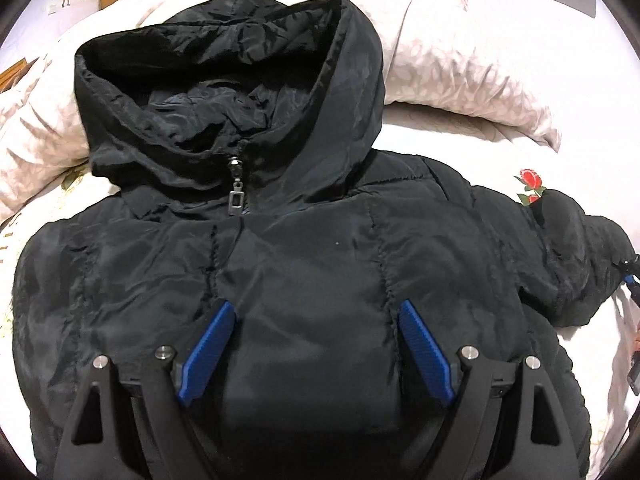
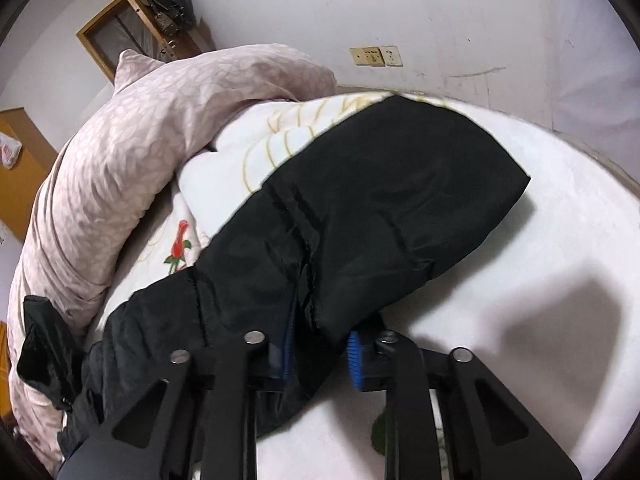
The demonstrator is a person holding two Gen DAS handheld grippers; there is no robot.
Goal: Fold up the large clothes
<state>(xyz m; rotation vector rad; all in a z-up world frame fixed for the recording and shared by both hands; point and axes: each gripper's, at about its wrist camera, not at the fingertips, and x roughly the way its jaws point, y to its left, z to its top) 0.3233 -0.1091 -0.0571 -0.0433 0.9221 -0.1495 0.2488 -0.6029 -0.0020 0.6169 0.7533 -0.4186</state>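
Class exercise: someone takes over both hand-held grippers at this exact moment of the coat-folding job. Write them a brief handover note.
Left hand-held gripper: open, holding nothing, pads apart over the chest of the black coat.
Right hand-held gripper: shut on the coat's sleeve, cloth pinched between its blue pads.
Where things are: coat lies front up on the bed, zipped, hood toward the pillow; the sleeve stretches out to the side.
Done: coat laid out, one sleeve gripped.
Left: no fold shows yet. Probably bring the sleeve across the chest, then the other side, then fold the body.
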